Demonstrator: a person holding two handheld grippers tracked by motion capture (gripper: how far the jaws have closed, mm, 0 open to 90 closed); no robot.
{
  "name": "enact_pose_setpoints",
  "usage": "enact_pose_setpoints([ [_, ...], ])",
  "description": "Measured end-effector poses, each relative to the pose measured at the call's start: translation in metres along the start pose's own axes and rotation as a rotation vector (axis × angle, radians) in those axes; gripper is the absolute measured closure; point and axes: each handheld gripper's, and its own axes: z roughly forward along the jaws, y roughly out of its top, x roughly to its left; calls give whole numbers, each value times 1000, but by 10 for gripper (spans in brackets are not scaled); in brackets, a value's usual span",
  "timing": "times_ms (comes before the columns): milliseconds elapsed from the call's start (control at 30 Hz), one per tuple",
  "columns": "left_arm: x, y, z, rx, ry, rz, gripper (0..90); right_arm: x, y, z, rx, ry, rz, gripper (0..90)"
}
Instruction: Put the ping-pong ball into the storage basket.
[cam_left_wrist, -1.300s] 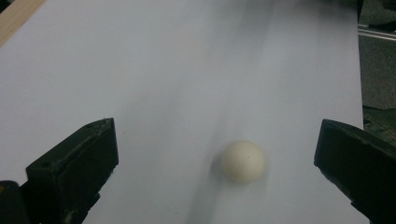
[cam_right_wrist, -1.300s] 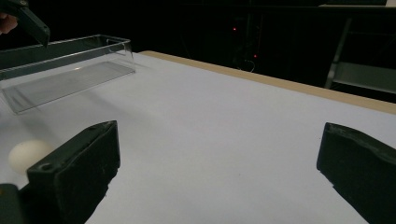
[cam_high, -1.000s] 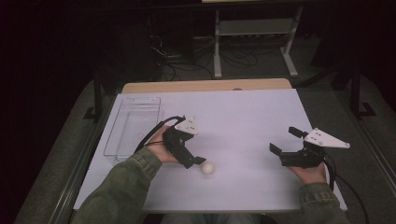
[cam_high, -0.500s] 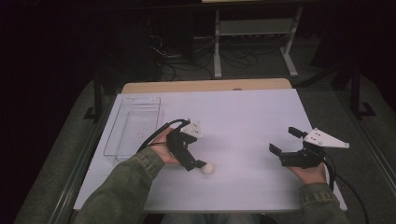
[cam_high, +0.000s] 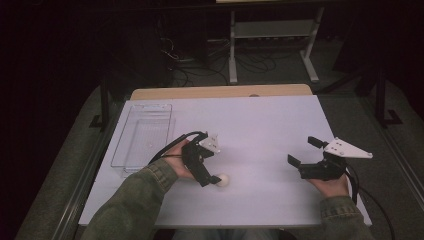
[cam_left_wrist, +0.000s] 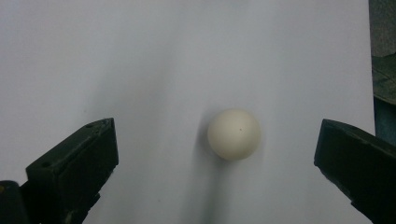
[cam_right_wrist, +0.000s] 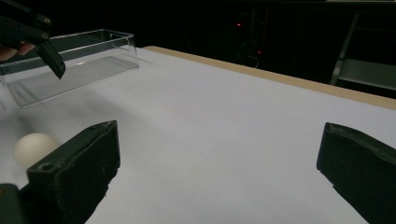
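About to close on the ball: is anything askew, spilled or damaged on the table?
Nothing stands out. The ball sits whole on the white table between the open left tool; the clear tray lies flat, upright and empty.

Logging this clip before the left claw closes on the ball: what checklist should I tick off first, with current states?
1. Left claw open: ok, jaws spread wide.
2. Ball between its jaws: ok, slightly nearer one jaw.
3. Ball on the table, untouched: ok.
4. Claw low enough to grip: cannot tell.
5. Right claw away from the ball: ok, open, off to the side.
6. Tray free to take the ball: ok, looks empty.
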Motion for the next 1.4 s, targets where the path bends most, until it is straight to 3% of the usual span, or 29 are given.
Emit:
enact_pose_setpoints([
  [500, -2, -1, 11, 17, -3, 8, 0, 1, 0, -1, 1, 2, 2, 0],
  [833, -5, -3, 25, 44, -5, 34, 0, 1, 0, -1, 2, -5, 3, 0],
  [1400, -7, -5, 41, 47, -36, 39, 30, 0, 0, -2, -4, -2, 9, 0],
])
